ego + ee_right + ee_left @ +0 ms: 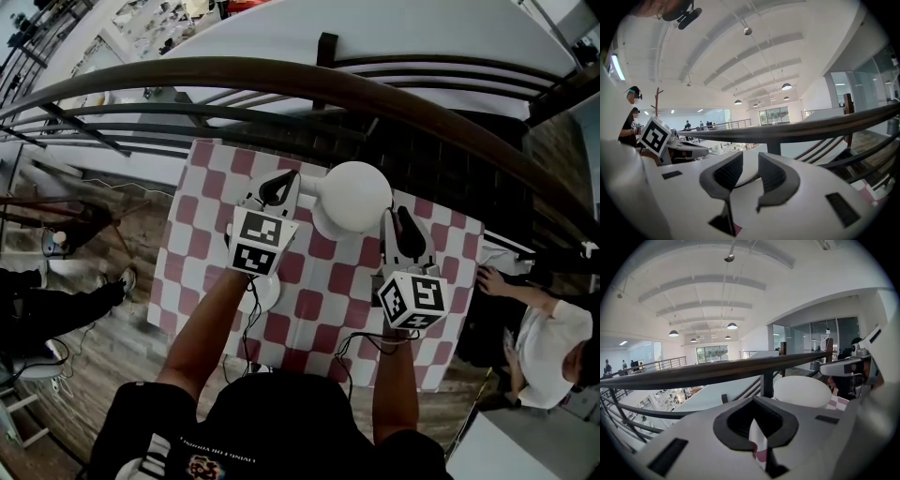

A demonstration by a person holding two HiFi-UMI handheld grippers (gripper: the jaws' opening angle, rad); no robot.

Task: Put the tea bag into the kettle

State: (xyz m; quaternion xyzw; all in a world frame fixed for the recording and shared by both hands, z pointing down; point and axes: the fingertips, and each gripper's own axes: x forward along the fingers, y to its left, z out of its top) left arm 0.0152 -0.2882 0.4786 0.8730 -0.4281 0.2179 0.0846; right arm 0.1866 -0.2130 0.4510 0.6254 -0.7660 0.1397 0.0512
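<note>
**A:** Left gripper is up beside the white round kettle on the red-and-white checked tablecloth; its jaws meet at the tips; only a sliver of white and pink shows through the slot behind them; cloth, I'd say, not a bag.

**B:** And the right gripper sits just beside the kettle on the other side; jaws parted, nothing between them, just the kettle's white curve beyond.

**A:** So where's the tea bag? I can't pick it out in any view; there's a small white round dish half under the left forearm; whether the bag lies there, I can't tell.

**B:** It should be a featherweight; soft paper, limp, easy to tear; I'd pinch the tag or the top fold, gently, and let it hang; the kettle shows only a smooth dome from here, no opening in sight.
</note>
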